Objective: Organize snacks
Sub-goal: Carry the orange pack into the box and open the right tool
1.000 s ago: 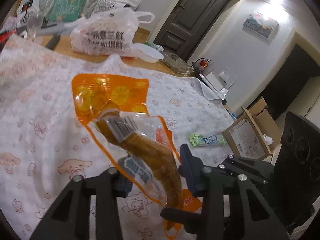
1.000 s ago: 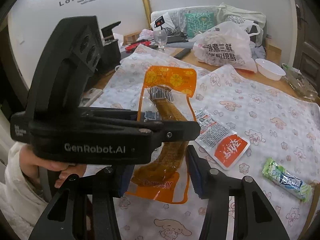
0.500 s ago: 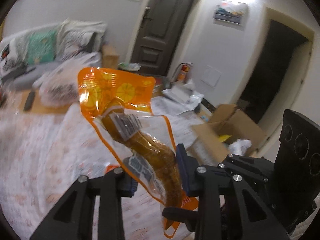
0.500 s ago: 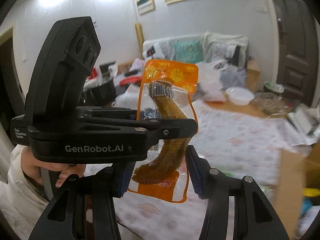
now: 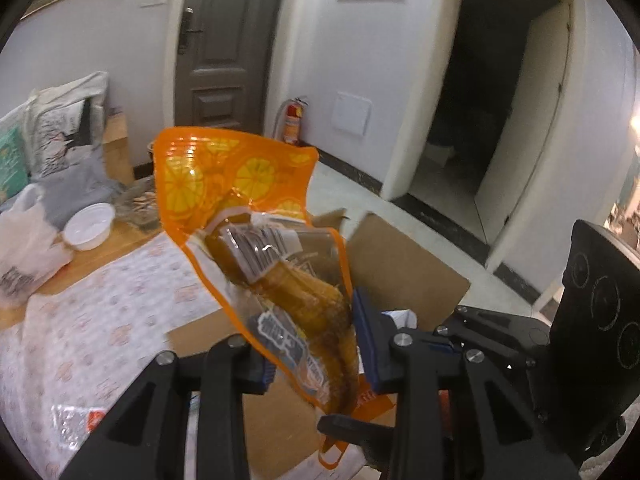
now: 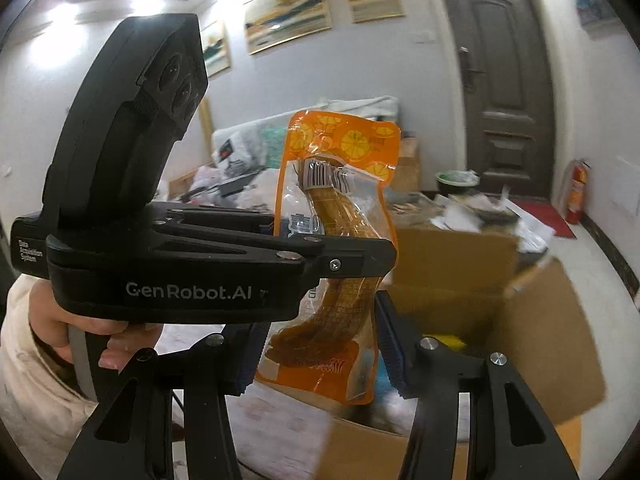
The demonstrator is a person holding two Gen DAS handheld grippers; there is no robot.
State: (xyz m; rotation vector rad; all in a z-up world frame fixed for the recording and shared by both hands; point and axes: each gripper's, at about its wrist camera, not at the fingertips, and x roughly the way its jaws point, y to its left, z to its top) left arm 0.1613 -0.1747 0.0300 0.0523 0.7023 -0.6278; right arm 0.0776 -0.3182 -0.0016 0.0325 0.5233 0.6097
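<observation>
Orange snack pouch [image 5: 256,248] w/ lemon-slice print up top and a clear window showing a long brown snack sits in mid-air, front and centre of the left wrist view. Left hand-held gripper [image 5: 310,344] pinches it low down: blue pads press the pouch from both sides, and the pouch tilts up and to the left from there. Behind and below it, an open cardboard box [image 5: 404,268] w/ flaps up; pouch is over the box edge, not touching it as far as I can see. Right hand-held gripper [image 5: 560,360] body shows at lower right, its black finger tip crossing under the pouch bottom. Counter [image 5: 100,320] w/ patterned cloth lies at left, a white bowl [image 5: 88,220] and white plastic bag [image 5: 24,248] near its far end. Dark door [image 5: 224,52] and red fire extinguisher [image 5: 292,122] on the far wall.

Right wrist view: same snack pouch [image 6: 340,240] hangs upright, barcode label near the top. Right hand-held gripper [image 6: 320,356] is spread, blue pads on either side of the pouch bottom w/ gaps, not clamping. Left hand-held gripper [image 6: 352,262] comes in from the left, marked GenRobot.AI, held by a hand [image 6: 100,332], its fingers pressed on the pouch middle. Cardboard box [image 6: 500,320] sits open below and to the right. Blurry clutter behind.
</observation>
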